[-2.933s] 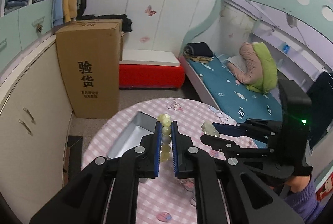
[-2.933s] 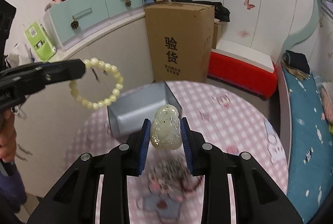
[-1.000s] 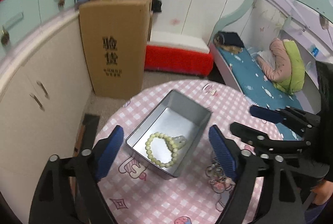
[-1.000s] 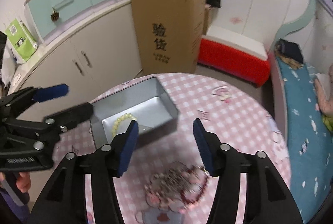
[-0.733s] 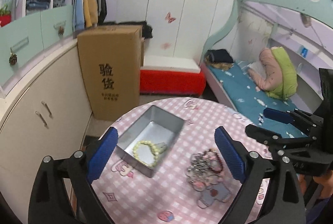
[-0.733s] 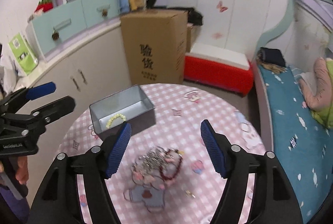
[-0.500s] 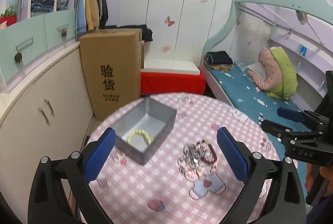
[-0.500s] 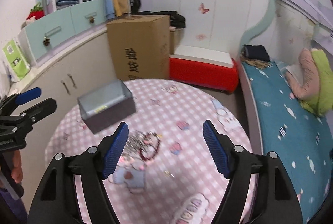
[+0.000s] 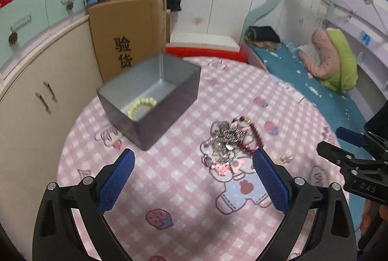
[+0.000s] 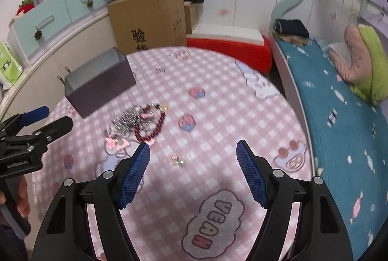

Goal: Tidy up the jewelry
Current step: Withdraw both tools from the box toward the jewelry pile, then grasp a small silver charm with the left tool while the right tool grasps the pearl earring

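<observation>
Jewelry (image 9: 230, 137) sat in a tangled heap on the pink checked tablecloth (image 9: 184, 188), silver chains mixed with a dark red bead bracelet (image 9: 252, 137), just beside the grey metal box (image 9: 169, 101). Left wrist view: your left gripper (image 9: 192, 178) hung over the cloth with jaws spread wide and nothing between them, aimed at the heap, likely lined up for the next pick. A pale bead bracelet (image 9: 141, 107) already lay inside the box, so sorting was partly done. Your right gripper (image 9: 349, 142) showed at the right edge, apart from the pile. Right wrist view: your right gripper (image 10: 192, 171) was also open and empty, with a small gold earring (image 10: 178, 161) on the cloth between its fingers (image 10: 134, 176), probably its target. The box (image 10: 101, 86) sat beyond the heap (image 10: 138, 122), open top up, within reach of both grippers.
</observation>
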The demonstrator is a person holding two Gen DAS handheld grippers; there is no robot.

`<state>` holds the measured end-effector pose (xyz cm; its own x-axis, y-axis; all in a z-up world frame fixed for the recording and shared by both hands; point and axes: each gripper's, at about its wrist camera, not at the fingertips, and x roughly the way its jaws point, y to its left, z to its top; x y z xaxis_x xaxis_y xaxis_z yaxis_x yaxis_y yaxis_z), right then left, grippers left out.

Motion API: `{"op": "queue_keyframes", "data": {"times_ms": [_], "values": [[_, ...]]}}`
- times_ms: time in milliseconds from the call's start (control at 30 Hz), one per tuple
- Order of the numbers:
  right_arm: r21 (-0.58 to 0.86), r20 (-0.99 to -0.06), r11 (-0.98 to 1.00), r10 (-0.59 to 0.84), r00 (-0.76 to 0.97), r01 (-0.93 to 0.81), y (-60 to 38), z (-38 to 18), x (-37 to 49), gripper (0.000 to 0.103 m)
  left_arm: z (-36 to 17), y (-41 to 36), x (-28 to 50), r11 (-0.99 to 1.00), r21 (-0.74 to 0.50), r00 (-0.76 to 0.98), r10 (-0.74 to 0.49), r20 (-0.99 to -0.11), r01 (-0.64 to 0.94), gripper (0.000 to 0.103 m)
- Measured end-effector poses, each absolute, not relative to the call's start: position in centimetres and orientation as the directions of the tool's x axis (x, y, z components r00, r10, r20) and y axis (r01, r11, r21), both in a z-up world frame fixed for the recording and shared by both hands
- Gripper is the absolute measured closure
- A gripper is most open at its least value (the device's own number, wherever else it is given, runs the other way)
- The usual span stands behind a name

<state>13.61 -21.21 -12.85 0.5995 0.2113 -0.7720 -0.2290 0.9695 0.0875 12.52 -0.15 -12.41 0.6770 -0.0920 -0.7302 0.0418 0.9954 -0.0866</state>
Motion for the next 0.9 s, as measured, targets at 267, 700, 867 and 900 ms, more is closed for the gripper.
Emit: {"op": "queue_keyframes", "data": {"times_ms": [267,700,867,900], "values": [[0.113,-0.809,0.965,0.227,0.542,-0.235,-21.7,-15.8,14.5,0.031,-15.6,-0.1,14.5,0.996,-0.071,0.637,-0.020,-0.771,-0.055,0.010],[0.121,-0.828,0.959,0.239,0.507,-0.255,-21.6,-17.6,15.7,0.031,-18.3,-0.9,16.2,1.000,-0.015,0.612,-0.003,-0.791,-0.015,0.056],[0.130,-0.834,0.956,0.248,0.492,-0.261,-21.2,-18.3,15.8,0.031,-18.1,-1.1,16.0,0.999,-0.009,0.616,-0.026,-0.787,0.032,0.088],[0.130,-0.833,0.956,0.249,0.493,-0.263,-21.1,-18.3,15.8,0.031,-18.1,-1.0,16.0,0.999,-0.019,0.613,-0.041,-0.789,0.042,0.092]]}}
